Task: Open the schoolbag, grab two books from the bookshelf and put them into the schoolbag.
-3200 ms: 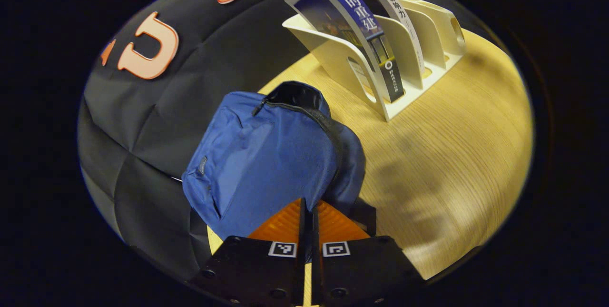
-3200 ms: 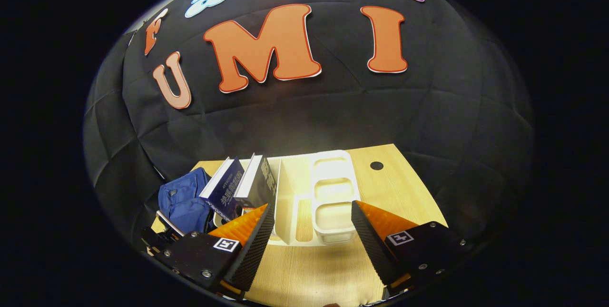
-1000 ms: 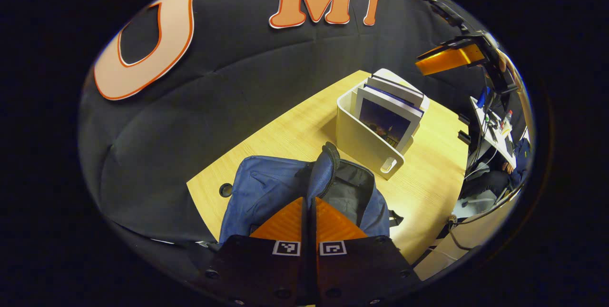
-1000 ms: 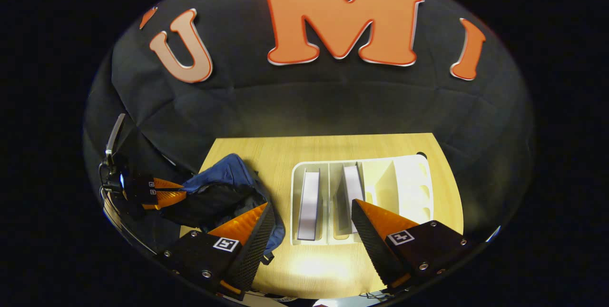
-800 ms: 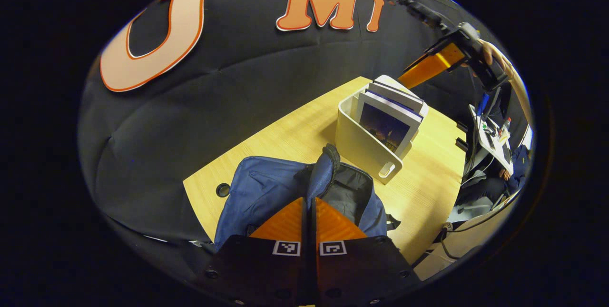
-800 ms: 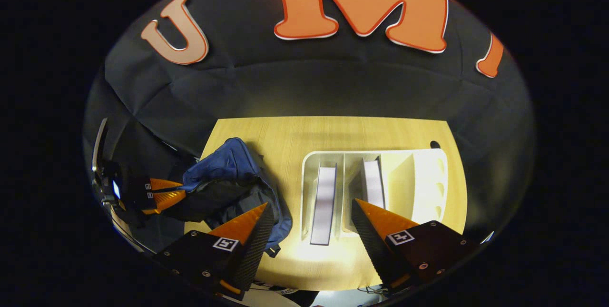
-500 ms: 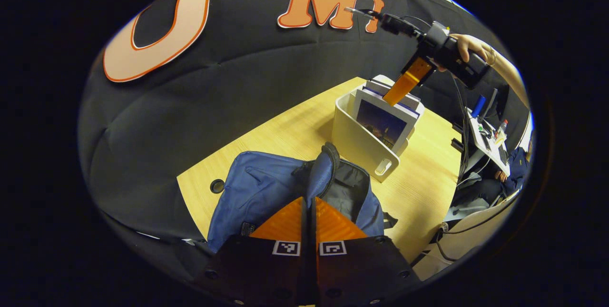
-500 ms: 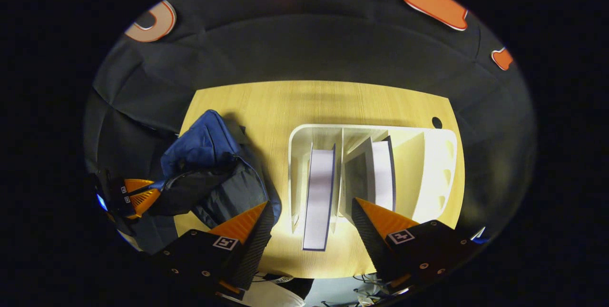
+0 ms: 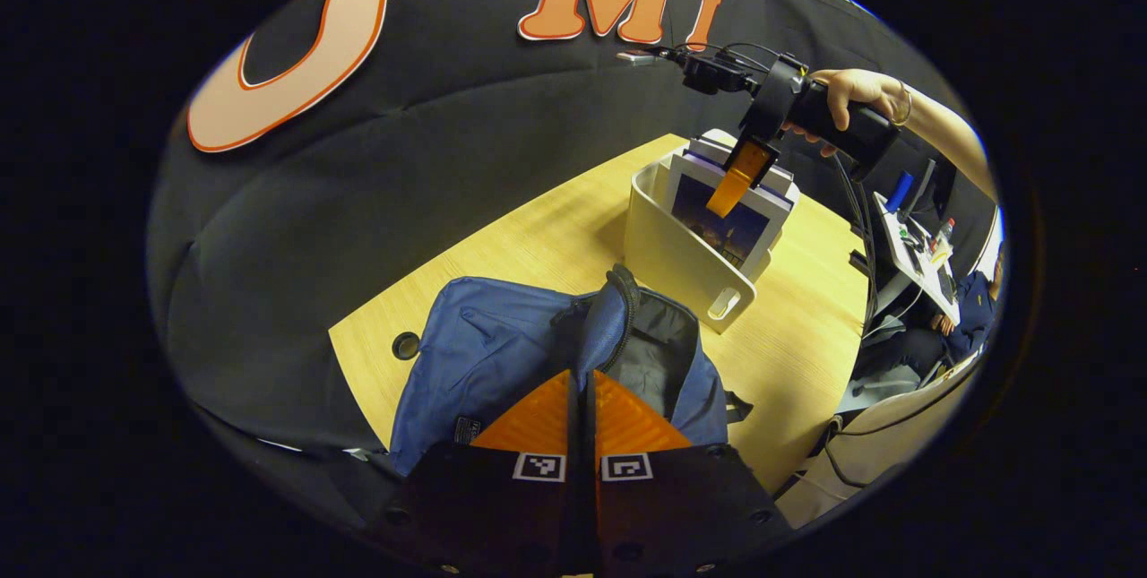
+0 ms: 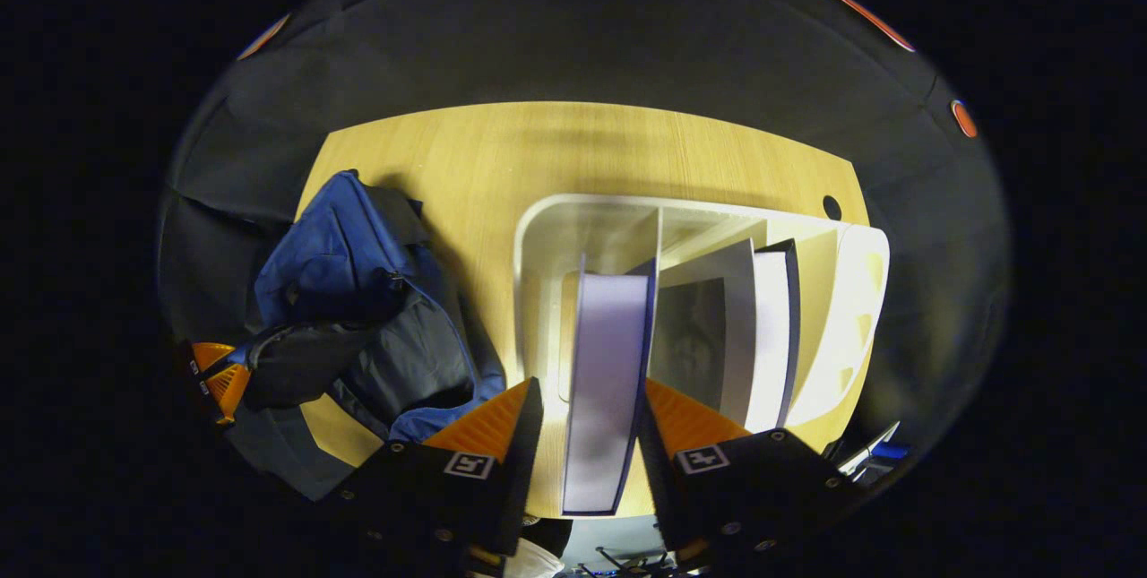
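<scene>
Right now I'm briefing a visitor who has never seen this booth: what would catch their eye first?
Probably the right gripper, reaching down into the white bookshelf with its fingers on either side of the book standing nearest the bag. Next, the blue schoolbag on the wooden table, its dark mouth held open by the left gripper, shut on the edge of the opening.

The wooden table (image 10: pixel 573 148) carries the schoolbag (image 10: pixel 349 264) and bookshelf (image 10: pixel 851 291).
</scene>
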{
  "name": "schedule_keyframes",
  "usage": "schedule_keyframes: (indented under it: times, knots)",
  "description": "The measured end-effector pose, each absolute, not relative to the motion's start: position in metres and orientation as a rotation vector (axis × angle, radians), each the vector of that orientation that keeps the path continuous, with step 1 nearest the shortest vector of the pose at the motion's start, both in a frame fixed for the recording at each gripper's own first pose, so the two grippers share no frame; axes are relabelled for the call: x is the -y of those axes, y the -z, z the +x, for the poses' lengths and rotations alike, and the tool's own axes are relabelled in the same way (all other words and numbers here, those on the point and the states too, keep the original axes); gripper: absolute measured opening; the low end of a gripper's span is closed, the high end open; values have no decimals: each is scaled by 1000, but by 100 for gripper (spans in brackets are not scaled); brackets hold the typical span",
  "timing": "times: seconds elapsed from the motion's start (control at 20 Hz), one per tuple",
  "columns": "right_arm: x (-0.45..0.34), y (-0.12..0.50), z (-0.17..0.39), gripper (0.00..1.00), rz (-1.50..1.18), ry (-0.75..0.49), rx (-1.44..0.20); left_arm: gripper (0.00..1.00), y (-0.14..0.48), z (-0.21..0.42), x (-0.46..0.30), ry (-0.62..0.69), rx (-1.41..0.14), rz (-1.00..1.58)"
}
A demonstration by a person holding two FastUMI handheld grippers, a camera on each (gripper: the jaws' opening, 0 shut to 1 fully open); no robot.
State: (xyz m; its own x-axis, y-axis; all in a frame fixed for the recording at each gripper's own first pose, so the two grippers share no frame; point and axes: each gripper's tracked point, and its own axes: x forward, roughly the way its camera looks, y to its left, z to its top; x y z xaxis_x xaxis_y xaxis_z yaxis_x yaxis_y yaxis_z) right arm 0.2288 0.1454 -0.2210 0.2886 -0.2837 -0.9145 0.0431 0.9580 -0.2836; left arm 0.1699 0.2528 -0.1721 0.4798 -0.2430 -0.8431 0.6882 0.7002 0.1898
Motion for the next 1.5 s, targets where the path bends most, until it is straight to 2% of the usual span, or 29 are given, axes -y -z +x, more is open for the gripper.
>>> schedule_keyframes:
  times: [0.05, 0.25, 0.45, 0.5, 0.6, 0.65, 0.85, 1.05, 1.25, 1.5]
  knots:
    - [-147, 217, 232, 39, -199, 217, -1244, 0, 173, 169, -251, 599, -903, 559]
    - [-147, 211, 227, 34, -173, 206, -1208, 1, 173, 162, -249, 551, -904, 568]
    - [-163, 181, 213, 32, -171, 130, -1152, 1, 171, 154, -242, 533, -885, 585]
    - [-166, 167, 209, 22, -158, 129, -1101, 1, 174, 153, -239, 538, -884, 584]
    - [-173, 138, 193, 41, -139, 126, -1021, 0, 174, 142, -235, 558, -895, 588]
    - [-174, 124, 181, 31, -130, 125, -990, 1, 170, 144, -237, 559, -890, 605]
    - [-178, 68, 136, 31, -78, 132, -844, 0, 154, 152, -236, 562, -864, 669]
    - [-209, 49, 92, 30, 109, 30, -762, 1, 148, 159, -232, 561, -849, 666]
    - [-247, 88, 70, 30, 304, -60, -754, 1, 144, 163, -228, 573, -843, 690]
    - [-280, 182, 86, 30, 522, -95, -749, 0, 142, 161, -222, 599, -847, 721]
